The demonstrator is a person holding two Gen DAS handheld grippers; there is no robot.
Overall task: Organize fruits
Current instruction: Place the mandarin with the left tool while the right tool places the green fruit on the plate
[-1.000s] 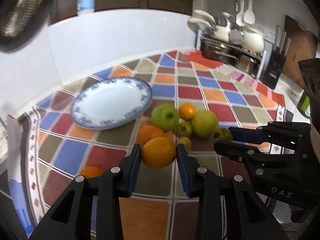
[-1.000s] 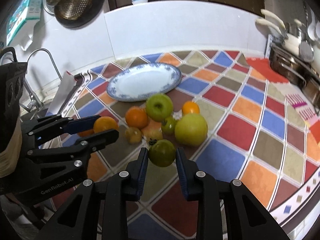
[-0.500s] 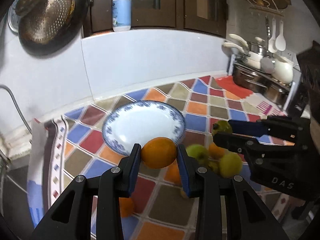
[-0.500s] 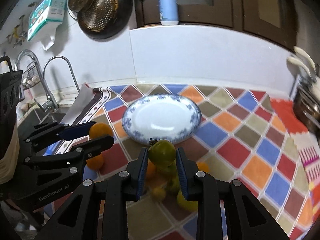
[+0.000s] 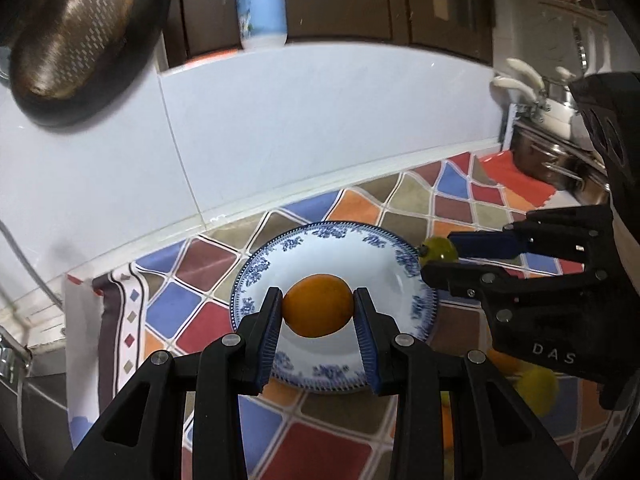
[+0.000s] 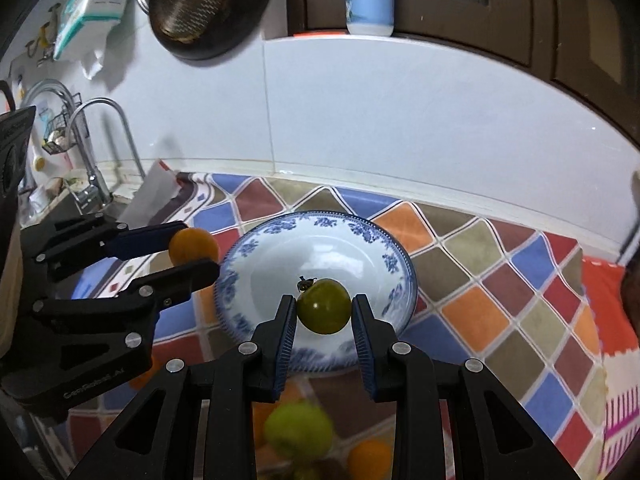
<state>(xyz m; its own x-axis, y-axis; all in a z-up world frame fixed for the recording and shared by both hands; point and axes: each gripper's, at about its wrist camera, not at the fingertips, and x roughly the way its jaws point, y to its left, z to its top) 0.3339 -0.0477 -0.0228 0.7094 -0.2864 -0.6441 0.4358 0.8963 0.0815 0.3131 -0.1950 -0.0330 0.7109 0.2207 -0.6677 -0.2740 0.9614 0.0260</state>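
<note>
A: Noting the plate first. It is sitting on the checked cloth close to the white tiled wall, blue pattern round its rim, and its white middle is lying bare.

B: And the left gripper?

A: It is clenching an orange between its blue pads, one pad pressing on each side. In the left wrist view the orange is hanging over the near half of the plate; in the right wrist view it is showing just outside the plate's left rim. I am not making out any contact with the plate.

B: Right gripper?

A: It is gripping a green tomato, stem end pointing toward the plate's centre. The right wrist view is putting it over the near part of the plate; from the left wrist view it is sitting just off the plate's right rim.

B: The other fruit?

A: Blurred, on the near side of the plate, on the cloth: a green apple and a small orange fruit are showing under the right gripper's fingers. A yellow-green fruit is lying near and to the right of the plate.

B: Behind the plate?

A: A white-and-blue bottle is standing on the ledge above the wall.
</note>
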